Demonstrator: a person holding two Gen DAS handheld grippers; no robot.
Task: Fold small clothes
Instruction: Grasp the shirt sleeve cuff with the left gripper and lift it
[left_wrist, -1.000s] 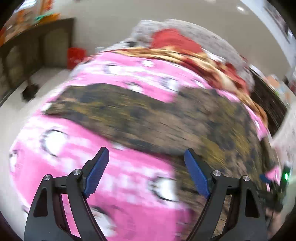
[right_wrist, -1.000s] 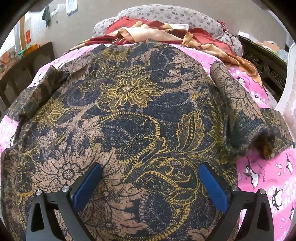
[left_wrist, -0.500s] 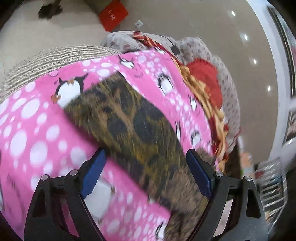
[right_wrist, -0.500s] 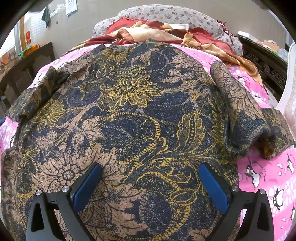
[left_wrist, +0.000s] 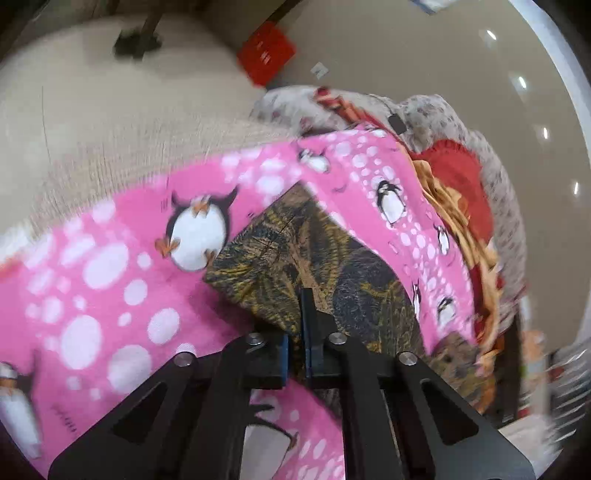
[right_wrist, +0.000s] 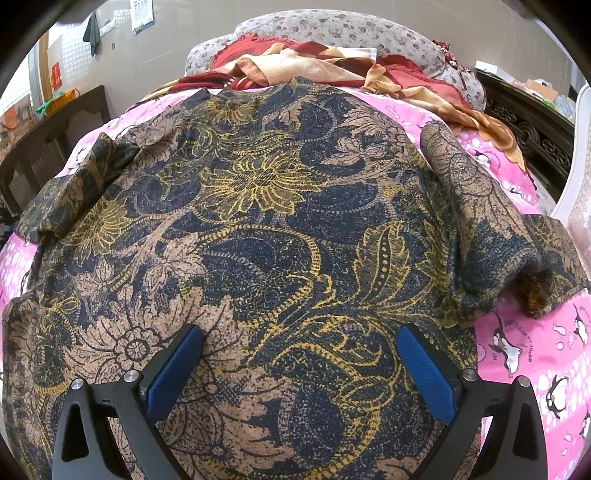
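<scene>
My left gripper (left_wrist: 301, 332) has its jaws pinched tight on a sleeve edge of the dark navy-and-gold floral batik shirt (right_wrist: 258, 229), spread flat on the pink penguin-print bedsheet (left_wrist: 110, 295); my right gripper (right_wrist: 299, 365) hovers wide open, empty, above the hem. Sleeve fold starting; next, I'd judge, carry it inward across the body.

A pink penguin-print blanket (right_wrist: 535, 354) covers the bed. At its far edge lies a heap of red and tan cloth (right_wrist: 314, 68) against a grey floral pillow (right_wrist: 332, 31). Dark carved wooden furniture (right_wrist: 532, 133) stands beside the bed's right edge. A blurred red object (left_wrist: 266, 51), possibly a box, sits on the floor.
</scene>
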